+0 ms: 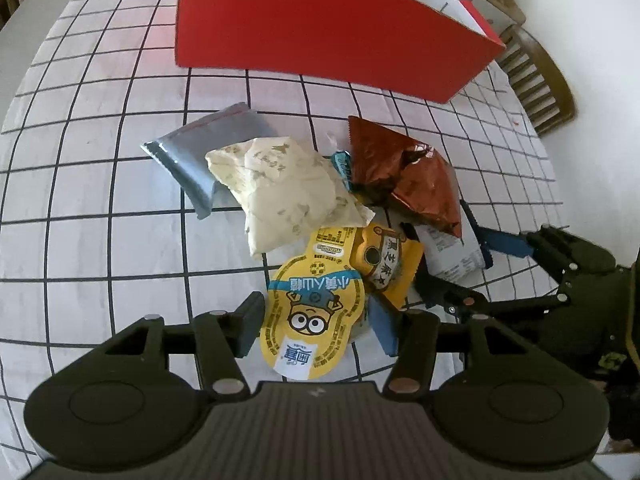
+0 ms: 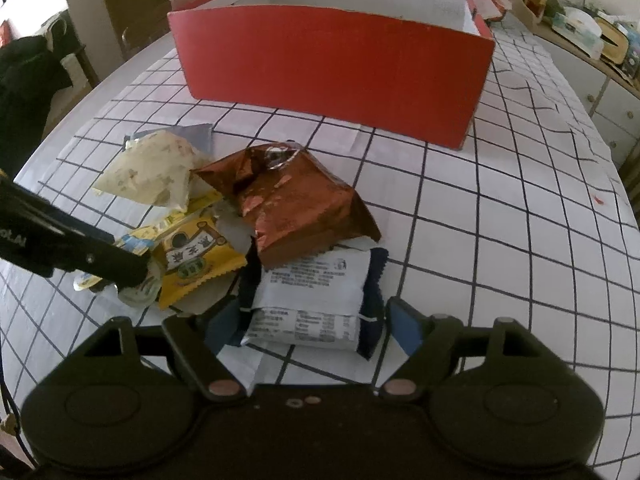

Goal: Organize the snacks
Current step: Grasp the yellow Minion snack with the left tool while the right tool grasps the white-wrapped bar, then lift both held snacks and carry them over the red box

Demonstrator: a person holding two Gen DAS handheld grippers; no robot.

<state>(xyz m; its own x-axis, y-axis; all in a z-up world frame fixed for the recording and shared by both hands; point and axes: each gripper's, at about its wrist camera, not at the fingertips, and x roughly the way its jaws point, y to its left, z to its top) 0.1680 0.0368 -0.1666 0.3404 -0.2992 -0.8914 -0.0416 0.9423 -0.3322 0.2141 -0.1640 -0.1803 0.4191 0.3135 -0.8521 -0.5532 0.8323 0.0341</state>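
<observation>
Several snacks lie heaped on the checked tablecloth [image 1: 100, 208]. A yellow jelly cup [image 1: 312, 312] with a cartoon lid sits between the fingers of my left gripper [image 1: 316, 330], which is open; a thin gap shows at the right pad. In the right wrist view one left finger [image 2: 120, 270] rests over that cup [image 2: 140, 286]. My right gripper [image 2: 312, 326] stands open around a white and navy packet [image 2: 316, 292], its pads just off the packet's ends. The same right gripper [image 1: 468, 266] appears in the left wrist view. A red open box [image 2: 332, 64] stands behind the heap.
A brown foil bag [image 2: 296, 204], a cream packet [image 2: 152, 168], a small yellow packet [image 2: 196, 260] and a silver pouch [image 1: 204, 152] crowd the heap. A wooden chair [image 1: 536, 80] stands past the table's right edge. A cluttered sideboard [image 2: 600, 40] lies far right.
</observation>
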